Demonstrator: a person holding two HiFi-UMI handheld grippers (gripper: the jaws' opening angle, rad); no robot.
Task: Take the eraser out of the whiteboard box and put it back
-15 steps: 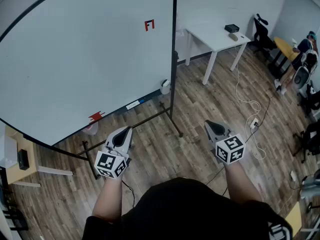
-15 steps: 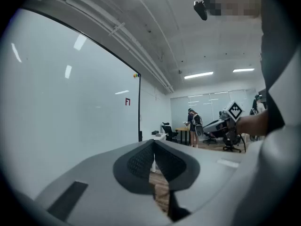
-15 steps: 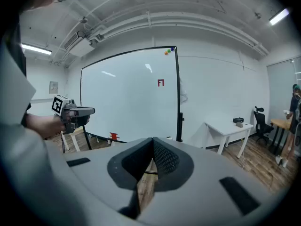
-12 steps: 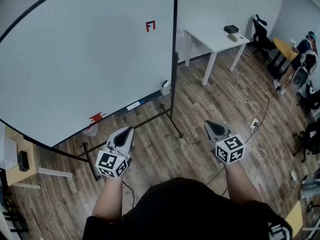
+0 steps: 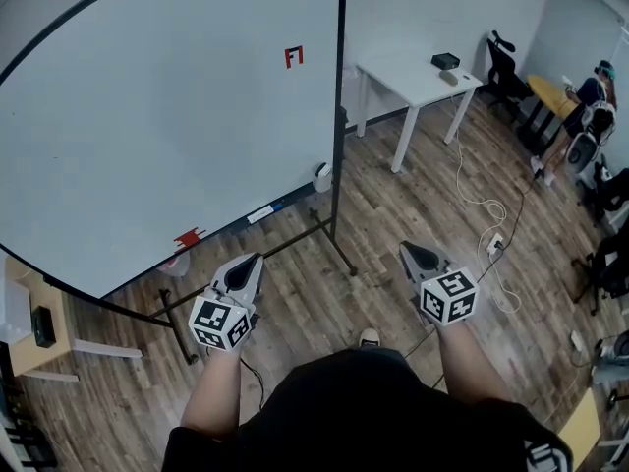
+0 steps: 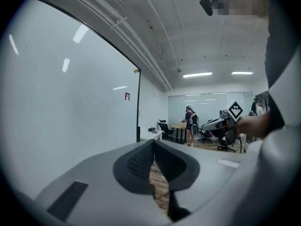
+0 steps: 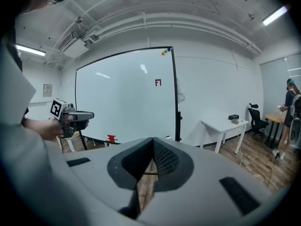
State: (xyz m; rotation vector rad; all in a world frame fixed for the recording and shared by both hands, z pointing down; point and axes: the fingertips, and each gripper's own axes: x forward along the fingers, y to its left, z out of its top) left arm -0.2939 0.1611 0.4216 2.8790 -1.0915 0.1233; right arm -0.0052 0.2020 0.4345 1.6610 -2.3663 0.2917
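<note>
A large whiteboard on a black stand fills the left of the head view. On its tray sits a small red thing, also seen in the right gripper view; I cannot tell whether it is the box or the eraser. A white and blue marker lies further right on the tray. My left gripper is held over the floor in front of the tray, shut and empty. My right gripper hovers to the right of the stand, jaw tips together with nothing between them.
The stand's black foot reaches out across the wooden floor between the grippers. A white table with a black box stands behind. Cables and a power strip lie at right. A person and chairs are far right.
The whole scene has slid a little in the head view, and a shoe tip now shows between my arms. Both grippers keep their places and stay shut.
</note>
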